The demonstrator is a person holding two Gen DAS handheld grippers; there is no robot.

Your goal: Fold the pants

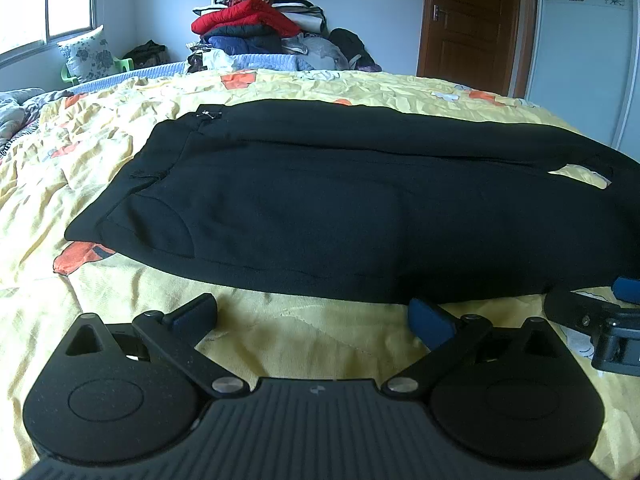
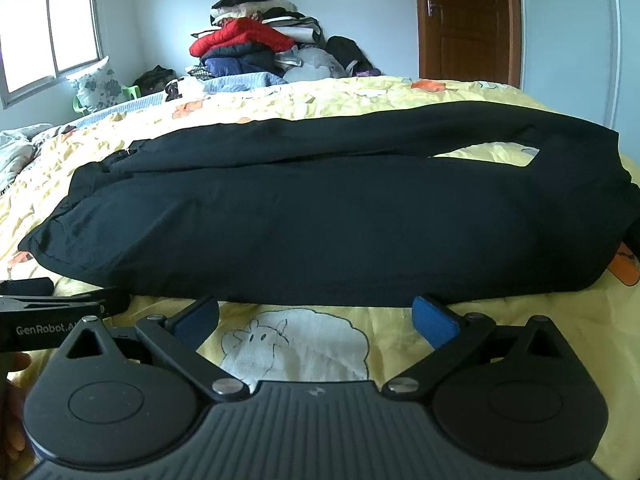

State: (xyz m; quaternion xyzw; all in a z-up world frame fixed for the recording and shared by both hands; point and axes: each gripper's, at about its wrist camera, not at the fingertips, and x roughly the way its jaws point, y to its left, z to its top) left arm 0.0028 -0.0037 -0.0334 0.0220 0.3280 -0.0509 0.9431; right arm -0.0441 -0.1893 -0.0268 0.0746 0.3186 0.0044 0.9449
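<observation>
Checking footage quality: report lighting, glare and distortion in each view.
Left wrist view: window blown out, black pants lose fabric detail, fisheye bends the door. Right wrist view: same overexposed window, dark pants, corners vignetted.

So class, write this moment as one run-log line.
stage: pre-grasp | pants: flat on yellow bedspread, unfolded | left gripper: open, near hem edge | right gripper: open, near edge

The bed (image 1: 100, 152) carries a wrinkled yellow sheet (image 2: 320, 98) with orange patches. Black pants (image 1: 340, 208) lie flat across the frame centre, waistband toward frame left.
</observation>
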